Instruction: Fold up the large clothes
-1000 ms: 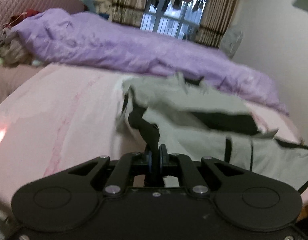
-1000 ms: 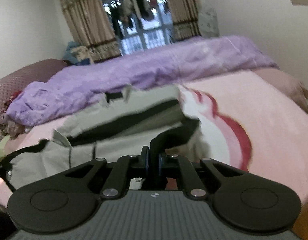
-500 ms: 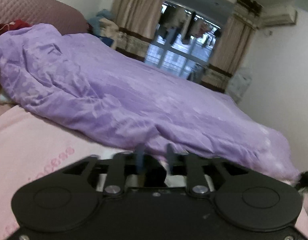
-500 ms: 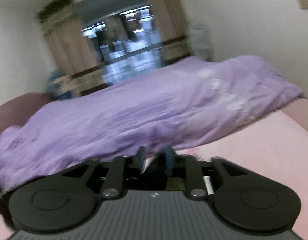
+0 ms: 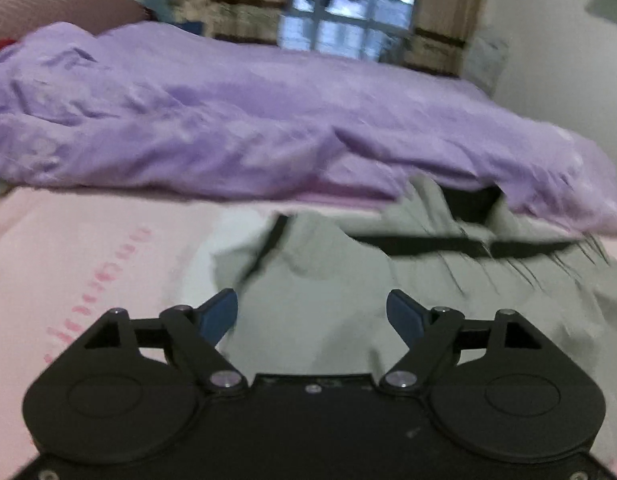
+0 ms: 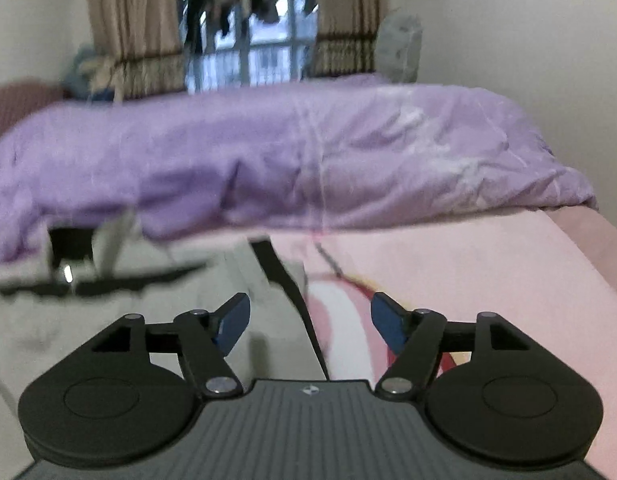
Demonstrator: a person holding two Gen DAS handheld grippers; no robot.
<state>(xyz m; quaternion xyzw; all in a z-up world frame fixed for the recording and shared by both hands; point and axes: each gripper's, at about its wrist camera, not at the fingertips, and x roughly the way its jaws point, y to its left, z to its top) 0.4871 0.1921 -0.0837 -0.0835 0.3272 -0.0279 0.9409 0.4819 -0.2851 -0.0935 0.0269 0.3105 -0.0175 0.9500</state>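
Grey garment with black trim lies spread on pink bed sheet, against purple duvet edge. Left gripper and right gripper both spread wide, empty, above garment. Judged between folds; next move calls for fresh edge grasp.

One grey garment, one purple quilt — two curtains, one window.

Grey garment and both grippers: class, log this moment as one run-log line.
left gripper: open | right gripper: open | grey garment: lying on pink sheet, unheld | purple duvet: behind
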